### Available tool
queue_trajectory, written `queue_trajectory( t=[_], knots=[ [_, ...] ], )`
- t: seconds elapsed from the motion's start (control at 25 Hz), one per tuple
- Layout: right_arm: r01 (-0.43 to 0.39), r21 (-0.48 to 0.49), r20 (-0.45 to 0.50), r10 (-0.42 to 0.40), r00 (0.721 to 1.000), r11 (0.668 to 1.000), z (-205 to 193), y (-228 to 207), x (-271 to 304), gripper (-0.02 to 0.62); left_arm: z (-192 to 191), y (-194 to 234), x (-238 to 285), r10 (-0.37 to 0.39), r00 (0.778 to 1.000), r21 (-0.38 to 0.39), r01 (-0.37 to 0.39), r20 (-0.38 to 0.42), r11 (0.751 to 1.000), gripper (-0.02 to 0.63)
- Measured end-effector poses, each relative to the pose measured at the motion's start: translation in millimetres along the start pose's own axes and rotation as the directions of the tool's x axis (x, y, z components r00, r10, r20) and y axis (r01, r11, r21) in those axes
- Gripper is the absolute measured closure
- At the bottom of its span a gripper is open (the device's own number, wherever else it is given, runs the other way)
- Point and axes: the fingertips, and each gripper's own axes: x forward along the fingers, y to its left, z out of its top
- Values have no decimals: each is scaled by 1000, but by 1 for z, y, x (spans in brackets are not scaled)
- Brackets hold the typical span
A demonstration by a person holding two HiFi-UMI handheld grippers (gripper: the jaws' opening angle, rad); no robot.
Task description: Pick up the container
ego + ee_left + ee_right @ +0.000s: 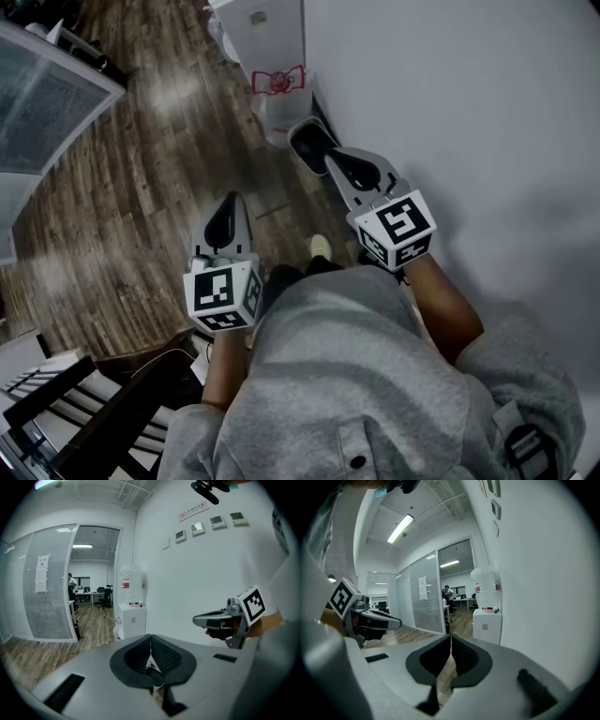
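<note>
No container stands out in any view. My left gripper (224, 221) is held at waist height over the wooden floor, its jaws shut with nothing between them (150, 645). My right gripper (311, 146) reaches further forward beside the white wall, also shut and empty (450, 645). Each shows in the other's view: the right gripper (213, 619) at the right of the left gripper view, the left gripper (377, 619) at the left of the right gripper view. Both point towards a white water dispenser (271, 37) (131, 619) (486, 620) with a bottle (130, 584) (485, 588) on top.
A white wall (469, 103) runs close along my right. A glass partition (47, 103) (51, 597) (424, 602) stands to the left, with an office and a person (71, 580) beyond it. A dark slatted chair (84, 412) is at my lower left. Wooden floor (141, 187) lies ahead.
</note>
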Motion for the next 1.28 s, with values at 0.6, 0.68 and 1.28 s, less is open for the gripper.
queue_trajectory(
  t=[0.6, 0.68, 1.28],
  knots=[
    [5, 3, -13, -5, 1000, 1000, 4, -17, 25, 567, 14, 10, 28, -22, 1000, 13, 22, 5, 1000, 591],
    [9, 8, -20, -9, 1000, 1000, 5, -23, 33, 566, 18, 14, 38, -31, 1000, 14, 31, 6, 999, 591],
    [15, 34, -110, -11, 994, 999, 12, -59, 148, 566, 42, 98, 127, -64, 997, -18, 63, -38, 998, 591]
  ],
)
